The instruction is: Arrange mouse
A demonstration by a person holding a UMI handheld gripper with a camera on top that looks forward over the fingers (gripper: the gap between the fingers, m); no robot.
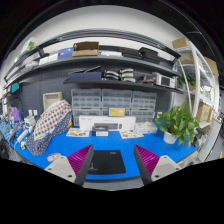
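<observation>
The hand-held gripper (112, 165) hangs above the front of a blue-covered surface (60, 148), its two fingers spread wide with nothing between the magenta pads (82, 158). Between and just ahead of the fingers lies one dark rectangular mouse pad (106, 161). No mouse can be made out on it or anywhere near the fingers; if one sits among the clutter farther back, it is too small to tell.

The step in hand looks like finding the mouse before any reach. Done well, that means turning the gripper slowly across the surface until the mouse shows, then coming down with the fingers wide on either side of its body, closing on the flanks rather than the buttons, and setting it squarely on the pad.

Counted: one mouse pad, one white keyboard-like unit (106, 123) beyond the pad, one leafy potted plant (180, 122) ahead to the right, one patterned bag (48, 124) ahead to the left. Behind these stands one bank of small drawers (100, 102), and above it two long shelves (90, 58) loaded with boxes.
</observation>
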